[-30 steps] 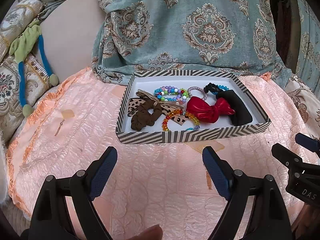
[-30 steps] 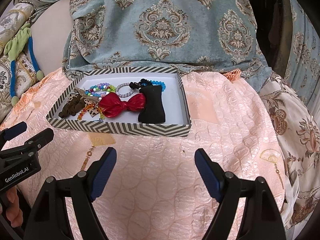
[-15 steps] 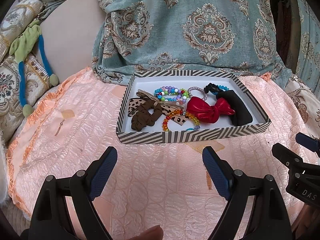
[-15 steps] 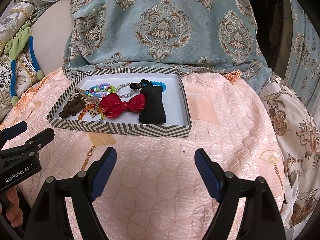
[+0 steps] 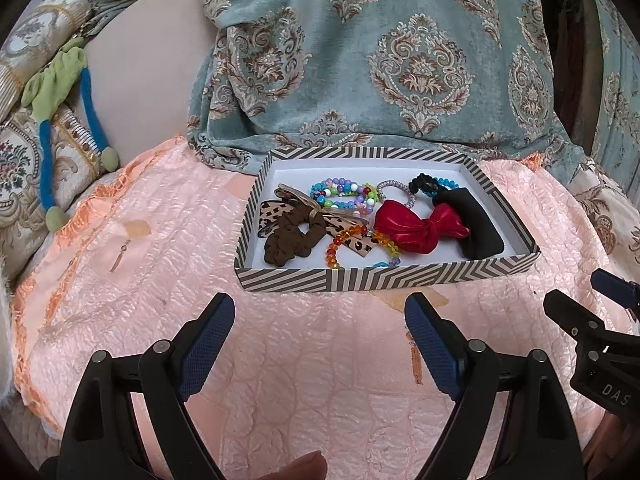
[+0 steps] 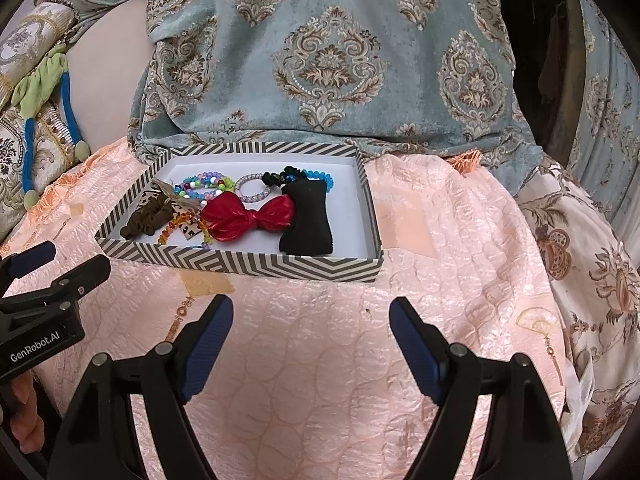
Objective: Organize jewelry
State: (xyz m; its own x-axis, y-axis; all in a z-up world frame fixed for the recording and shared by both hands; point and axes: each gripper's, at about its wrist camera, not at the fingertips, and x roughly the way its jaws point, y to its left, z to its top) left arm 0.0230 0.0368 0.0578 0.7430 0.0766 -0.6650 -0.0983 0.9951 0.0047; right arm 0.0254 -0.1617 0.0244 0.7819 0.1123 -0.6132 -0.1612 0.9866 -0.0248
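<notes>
A striped box (image 5: 360,280) (image 6: 240,262) sits on the pink quilt. It holds a red bow (image 5: 416,226) (image 6: 248,216), a black velvet piece (image 5: 476,228) (image 6: 306,218), a brown scrunchie (image 5: 292,238) (image 6: 146,220), a leopard bow (image 5: 272,212), beaded bracelets (image 5: 344,196) (image 6: 204,184) and an amber bead bracelet (image 5: 340,242). My left gripper (image 5: 320,320) is open and empty, just in front of the box. My right gripper (image 6: 312,320) is open and empty, in front of the box's right half.
The pink quilt (image 6: 320,380) covers the surface. A teal patterned cloth (image 5: 400,60) hangs behind the box. Patterned cushions and a green and blue cord (image 5: 60,92) lie at the left. A small earring (image 5: 120,256) lies on the quilt left of the box.
</notes>
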